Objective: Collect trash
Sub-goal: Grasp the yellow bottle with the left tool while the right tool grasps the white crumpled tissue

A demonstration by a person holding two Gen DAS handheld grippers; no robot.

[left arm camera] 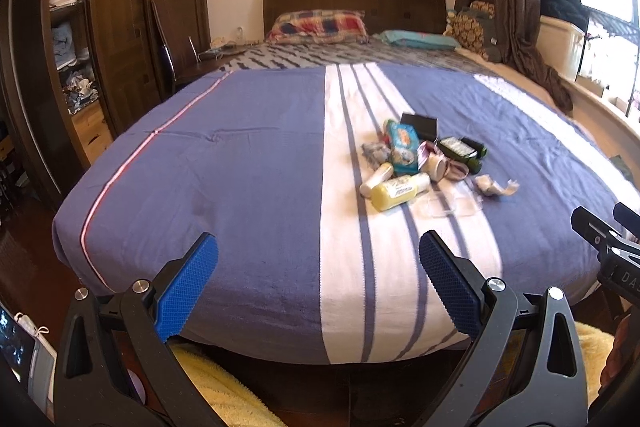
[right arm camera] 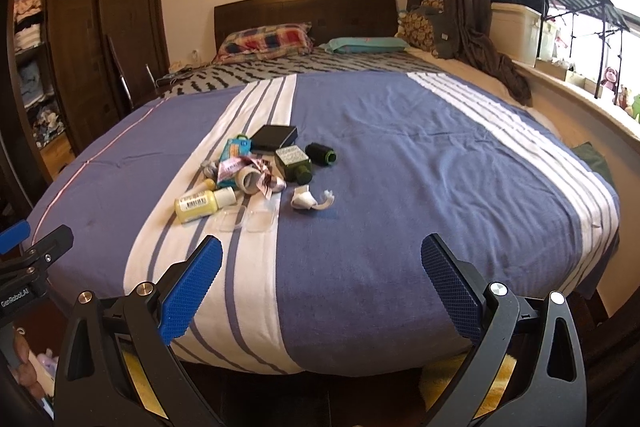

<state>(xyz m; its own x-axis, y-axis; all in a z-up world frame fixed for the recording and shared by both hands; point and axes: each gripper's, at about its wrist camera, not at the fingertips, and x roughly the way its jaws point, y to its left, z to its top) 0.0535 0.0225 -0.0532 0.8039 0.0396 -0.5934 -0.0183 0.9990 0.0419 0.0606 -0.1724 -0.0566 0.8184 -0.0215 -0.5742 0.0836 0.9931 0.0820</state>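
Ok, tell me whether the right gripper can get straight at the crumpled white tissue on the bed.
Probably yes. The right gripper has its jaws open and empty, and the crumpled white tissue lies apart from the pile, with only bare blue blanket between.

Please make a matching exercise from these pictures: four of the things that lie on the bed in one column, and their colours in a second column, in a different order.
Things:
1. bottle with barcode label
2. flat box
3. crumpled tissue
4. wipes packet

Colours:
A. white
B. blue-green
C. pale yellow
D. black

Pairs: 1-C, 2-D, 3-A, 4-B
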